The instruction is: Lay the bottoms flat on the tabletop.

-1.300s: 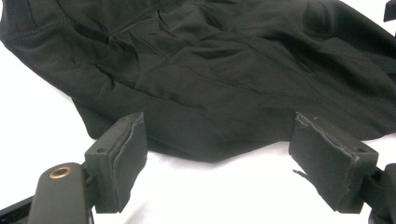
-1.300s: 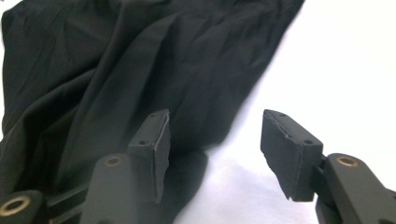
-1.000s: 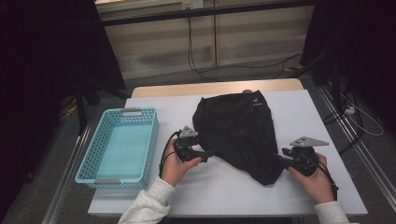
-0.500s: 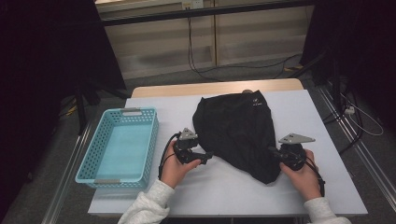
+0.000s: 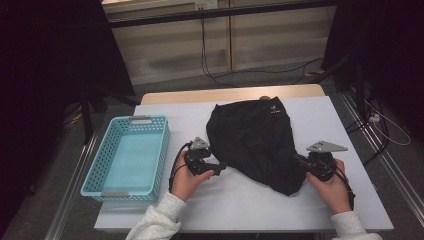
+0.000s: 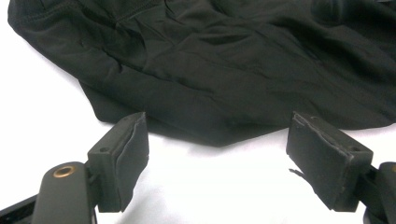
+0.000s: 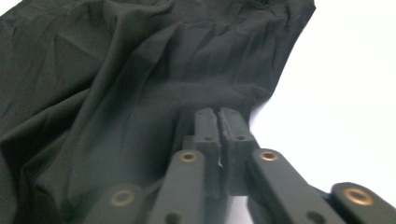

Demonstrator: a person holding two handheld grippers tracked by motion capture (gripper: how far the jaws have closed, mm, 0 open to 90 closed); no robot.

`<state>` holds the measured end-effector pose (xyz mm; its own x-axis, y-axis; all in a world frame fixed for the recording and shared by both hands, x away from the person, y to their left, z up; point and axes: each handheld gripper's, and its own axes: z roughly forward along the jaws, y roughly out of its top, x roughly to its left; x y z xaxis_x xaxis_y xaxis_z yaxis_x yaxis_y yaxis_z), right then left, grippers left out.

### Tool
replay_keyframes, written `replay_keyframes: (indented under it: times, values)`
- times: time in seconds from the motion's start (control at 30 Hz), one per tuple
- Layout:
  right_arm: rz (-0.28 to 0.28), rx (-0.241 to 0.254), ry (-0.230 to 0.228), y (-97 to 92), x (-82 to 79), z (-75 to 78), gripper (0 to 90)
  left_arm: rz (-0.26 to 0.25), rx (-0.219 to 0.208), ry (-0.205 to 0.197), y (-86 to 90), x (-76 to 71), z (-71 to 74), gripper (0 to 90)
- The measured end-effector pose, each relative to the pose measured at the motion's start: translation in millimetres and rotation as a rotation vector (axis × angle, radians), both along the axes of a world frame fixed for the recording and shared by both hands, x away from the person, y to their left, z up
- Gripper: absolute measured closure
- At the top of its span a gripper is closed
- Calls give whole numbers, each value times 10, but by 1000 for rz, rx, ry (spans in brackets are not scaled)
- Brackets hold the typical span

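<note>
High view, nearest edge: two light grey sleeves came in from the bottom, each hand wrapped round a gripper
Left gripper (image 5: 220, 168): held level on the white table (image 5: 250, 210), pointing right toward the near-left edge of the black garment (image 5: 255, 140), its tips just beside the cloth and not touching it
Left jaws: stood well apart in the left gripper view (image 6: 217, 158), with bare white tabletop between the pads and the garment's (image 6: 224, 70) hem lying just beyond them
Left pad: the rubber facing on one of the fingers (image 6: 133, 154) looked lifted at its edge
Right gripper (image 5: 298, 161): held at the garment's near-right edge, pointing left into the cloth, a grey three-cornered plate on top
Right jaws: pressed together in the right gripper view (image 7: 218, 123) and had just been opening a little; the tips sat against a fold of the dark fabric (image 7: 140, 93), which bunched up over them, so they appeared clamped on that edge
Black garment: lay crumpled in the middle of the table between the two grippers, wider at the near end, narrowing toward the far edge, a small pale mark near its far end
Basket (image 5: 145, 122): turquoise, mesh-walled, at the table's left edge, well apart from the garment, just left of the left hand
Far side: a wooden strip along the table's far edge, then cables on the floor below a pale wall
</note>
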<state>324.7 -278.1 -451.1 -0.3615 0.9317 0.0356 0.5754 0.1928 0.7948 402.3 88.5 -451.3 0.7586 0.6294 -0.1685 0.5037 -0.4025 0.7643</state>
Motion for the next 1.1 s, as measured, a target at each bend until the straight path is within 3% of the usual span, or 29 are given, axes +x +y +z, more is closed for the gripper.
replay_keyframes:
  times: [0.1, 0.2, 0.4, 0.47, 0.6, 0.67, 0.77, 0.87, 1.0, 1.1]
  values:
    - [-6, 11, -31, -18, -7, 44, 683, 1, -4, -1, -2, -2, 11, 212]
    - [15, 30, -33, 1, -8, 82, 597, -2, -7, -1, 6, 0, 25, 210]
    - [-5, 2, -65, 17, 74, 67, 543, 2, -13, 3, 21, -5, 48, 209]
    - [10, 10, -41, 31, 141, 12, 543, -3, -11, 2, 19, -7, 48, 209]
    - [29, -77, 12, 122, 272, -133, 627, -4, -13, 6, 19, -10, 49, 209]
    - [2, -77, 20, 121, 309, -167, 733, -7, -17, 6, 29, -13, 51, 210]
    - [12, -64, 33, 111, 364, -169, 900, -2, -21, 8, 52, -4, 49, 210]
    - [20, -24, 54, 132, 442, -135, 900, 0, -26, 9, 57, 9, 53, 210]
    - [18, 47, 2, 185, 544, 34, 900, 0, -38, 7, 44, 20, 77, 210]
    - [2, 49, -31, 142, 655, 168, 900, -5, -33, 6, 47, 16, 81, 211]
